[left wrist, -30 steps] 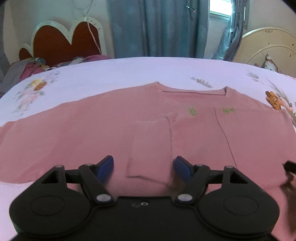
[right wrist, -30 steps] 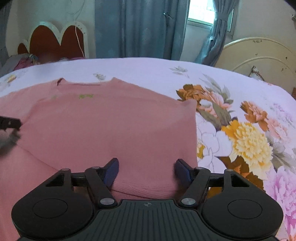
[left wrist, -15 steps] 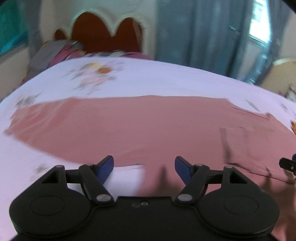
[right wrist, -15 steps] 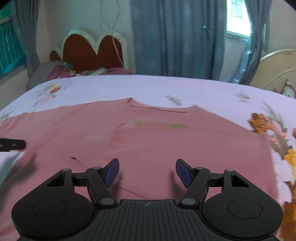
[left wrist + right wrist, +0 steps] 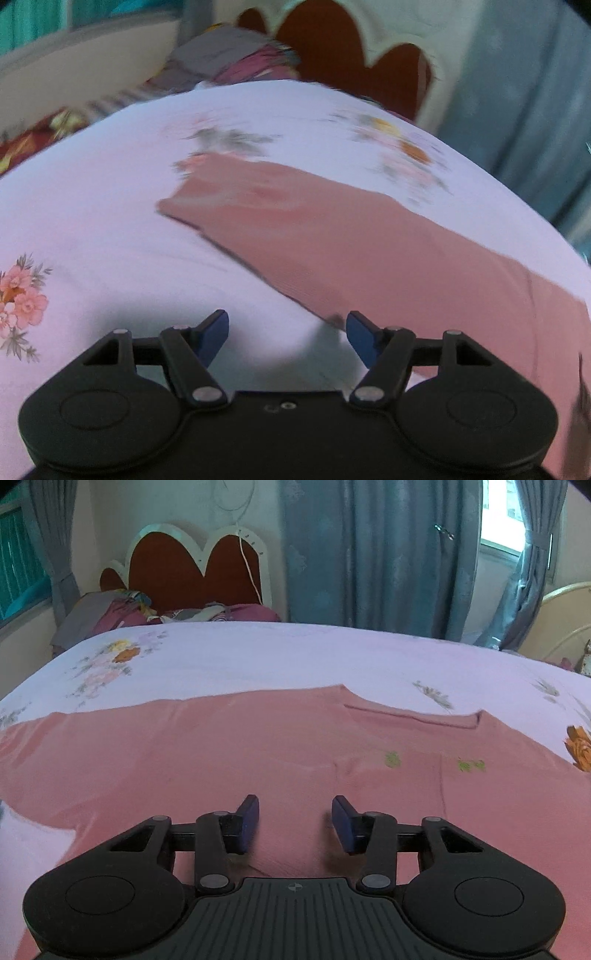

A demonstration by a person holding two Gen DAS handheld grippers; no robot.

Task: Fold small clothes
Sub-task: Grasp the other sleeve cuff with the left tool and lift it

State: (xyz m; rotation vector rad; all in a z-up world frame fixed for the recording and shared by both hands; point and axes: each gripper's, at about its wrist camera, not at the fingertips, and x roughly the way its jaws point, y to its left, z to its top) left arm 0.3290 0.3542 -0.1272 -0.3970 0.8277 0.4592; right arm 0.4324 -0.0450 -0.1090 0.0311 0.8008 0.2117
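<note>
Pink sweater (image 5: 258,746) lies flat on the floral bedsheet (image 5: 277,653), one sleeve (image 5: 295,214) stretched out straight. Left tongs (image 5: 287,334) apart beside the sleeve's edge, gripping nothing. Right tongs (image 5: 294,821), just narrowed, still apart over the sweater.

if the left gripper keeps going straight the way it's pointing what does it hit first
Probably the floral bedsheet, just short of the pink sweater's sleeve. The open left gripper aims near the sleeve's lower edge, but blur makes depth uncertain.
</note>
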